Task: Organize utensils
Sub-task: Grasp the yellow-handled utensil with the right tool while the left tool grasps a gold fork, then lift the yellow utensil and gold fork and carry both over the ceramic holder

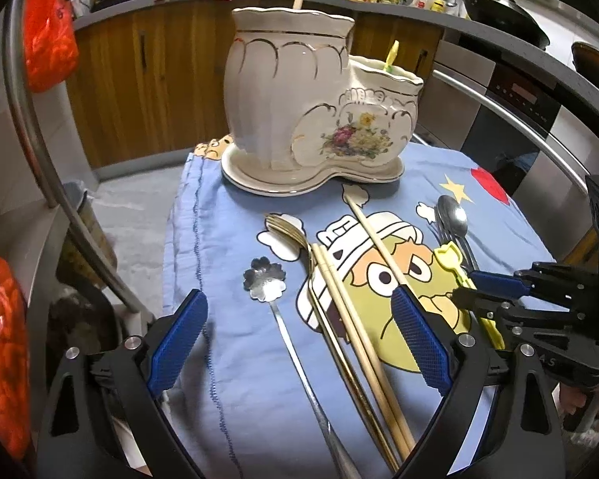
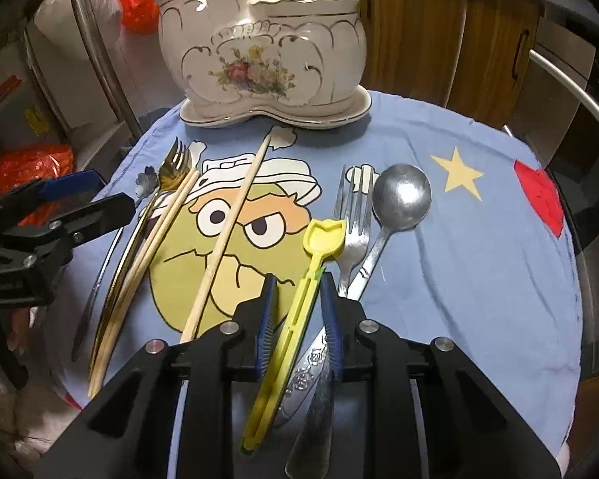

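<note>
So we're working on a blue cartoon cloth (image 2: 479,279) spread over the table, and the biggest thing on it is the white ceramic holder (image 2: 259,52) at the far edge, sitting on its own saucer, tall compartment on the left and a lower one on the right. A wooden stick pokes out of the tall side and something yellow out of the low one, so we'd guess long things go tall, short things go low. Everything else lies handle-toward-us, easy to grab: on the left a flower spoon (image 1: 264,279), a gold fork (image 1: 285,227) and chopsticks (image 1: 351,319), one loose chopstick (image 2: 229,231) across the middle, and on the right a steel fork (image 2: 353,223) and big spoon (image 2: 401,195). Our left gripper (image 1: 299,335) hovers wide over the left bunch, gripping nothing. Our right gripper (image 2: 297,307) has its jaws drawn narrow around the yellow scoop (image 2: 299,291), whose shaft runs between the blue pads; whether they truly pinch it yet, we can't tell. It looks like it's still on the cloth, so probably the next one to go in.
</note>
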A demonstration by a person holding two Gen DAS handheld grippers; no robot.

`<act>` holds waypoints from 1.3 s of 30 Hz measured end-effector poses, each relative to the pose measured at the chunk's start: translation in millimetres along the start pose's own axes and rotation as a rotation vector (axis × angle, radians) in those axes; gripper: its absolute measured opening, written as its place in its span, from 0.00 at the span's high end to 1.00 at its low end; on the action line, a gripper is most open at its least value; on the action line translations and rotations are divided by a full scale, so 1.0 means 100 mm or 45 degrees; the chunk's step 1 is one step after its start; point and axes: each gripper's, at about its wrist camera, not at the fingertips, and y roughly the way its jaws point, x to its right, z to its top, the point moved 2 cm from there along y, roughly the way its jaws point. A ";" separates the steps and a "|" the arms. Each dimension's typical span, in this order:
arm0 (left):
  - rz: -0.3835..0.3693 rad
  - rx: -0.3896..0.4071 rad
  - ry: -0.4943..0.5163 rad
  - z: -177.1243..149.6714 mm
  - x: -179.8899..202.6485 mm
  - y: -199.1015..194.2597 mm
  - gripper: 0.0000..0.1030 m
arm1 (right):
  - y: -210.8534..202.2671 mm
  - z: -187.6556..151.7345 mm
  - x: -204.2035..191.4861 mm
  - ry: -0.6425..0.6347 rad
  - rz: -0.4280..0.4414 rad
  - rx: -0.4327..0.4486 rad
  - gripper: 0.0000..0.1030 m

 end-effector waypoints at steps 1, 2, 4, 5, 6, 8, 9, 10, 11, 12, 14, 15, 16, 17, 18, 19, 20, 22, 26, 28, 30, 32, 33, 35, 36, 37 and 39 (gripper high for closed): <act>0.000 0.000 0.002 0.00 0.01 0.00 0.10 | 0.00 0.00 -0.01 -0.006 -0.007 0.003 0.78; 0.000 0.000 0.006 0.00 0.01 0.01 0.10 | 0.00 0.00 -0.03 -0.016 -0.017 0.009 0.84; -0.007 -0.006 0.015 -0.01 0.02 0.01 0.13 | 0.01 0.00 -0.04 -0.021 -0.023 0.022 0.85; -0.010 -0.010 0.020 -0.01 0.03 0.02 0.17 | 0.00 0.00 -0.04 -0.015 -0.018 0.026 0.86; -0.011 -0.018 0.026 -0.01 0.03 0.03 0.19 | 0.01 0.01 -0.03 -0.010 -0.010 0.030 0.89; -0.013 -0.026 0.027 -0.02 0.03 0.04 0.22 | -0.01 0.01 -0.01 0.014 0.022 0.042 0.90; -0.017 -0.029 0.021 -0.02 0.02 0.05 0.24 | -0.02 0.01 0.00 0.031 0.038 0.050 0.90; -0.019 -0.029 0.012 -0.01 0.01 0.05 0.30 | -0.03 0.02 0.02 0.040 0.048 0.058 0.90; -0.020 -0.029 0.007 -0.01 0.00 0.04 0.34 | -0.04 0.02 0.03 0.046 0.051 0.069 0.90; -0.026 -0.024 0.001 -0.01 -0.01 0.04 0.36 | -0.05 0.02 0.04 0.051 0.057 0.077 0.90; -0.031 -0.010 0.004 0.01 -0.01 0.04 0.43 | -0.08 0.02 0.07 0.072 0.082 0.095 0.90; -0.020 0.002 0.025 0.03 0.01 0.05 0.45 | -0.09 0.02 0.08 0.079 0.089 0.100 0.90; -0.008 0.013 0.045 0.05 0.04 0.05 0.50 | -0.10 0.02 0.09 0.083 0.096 0.102 0.90; 0.007 0.022 0.066 0.06 0.06 0.07 0.56 | -0.10 0.02 0.09 0.086 0.102 0.101 0.90; 0.021 0.026 0.086 0.08 0.08 0.09 0.60 | -0.10 0.01 0.10 0.093 0.111 0.100 0.90; 0.025 0.025 0.094 0.10 0.09 0.11 0.64 | -0.10 0.01 0.10 0.098 0.117 0.101 0.90; 0.028 0.020 0.097 0.11 0.10 0.14 0.67 | -0.10 0.01 0.11 0.101 0.124 0.102 0.90; 0.020 0.006 0.099 0.12 0.12 0.20 0.71 | -0.11 0.00 0.11 0.102 0.136 0.108 0.90; 0.022 0.008 0.106 0.17 0.15 0.27 0.81 | -0.13 0.00 0.10 0.110 0.154 0.117 0.90; 0.026 -0.010 0.094 0.19 0.14 0.32 0.84 | -0.14 0.00 0.11 0.113 0.160 0.123 0.90; 0.030 -0.035 0.081 0.20 0.13 0.38 0.87 | -0.15 0.01 0.11 0.115 0.167 0.131 0.90; 0.034 -0.051 0.071 0.20 0.11 0.42 0.88 | -0.17 0.00 0.12 0.118 0.174 0.139 0.90; 0.028 -0.059 0.063 0.20 0.10 0.43 0.89 | -0.18 -0.01 0.13 0.121 0.177 0.142 0.90; 0.007 -0.059 0.048 0.20 0.10 0.43 0.95 | -0.17 -0.01 0.14 0.130 0.183 0.144 0.90; 0.011 -0.056 0.048 0.20 0.10 0.43 0.95 | -0.18 -0.01 0.15 0.134 0.186 0.147 0.90; 0.005 -0.053 0.053 0.19 0.11 0.42 0.96 | -0.18 -0.01 0.15 0.137 0.186 0.150 0.90; -0.002 -0.038 0.046 0.19 0.10 0.40 0.96 | -0.21 -0.01 0.16 0.143 0.188 0.161 0.90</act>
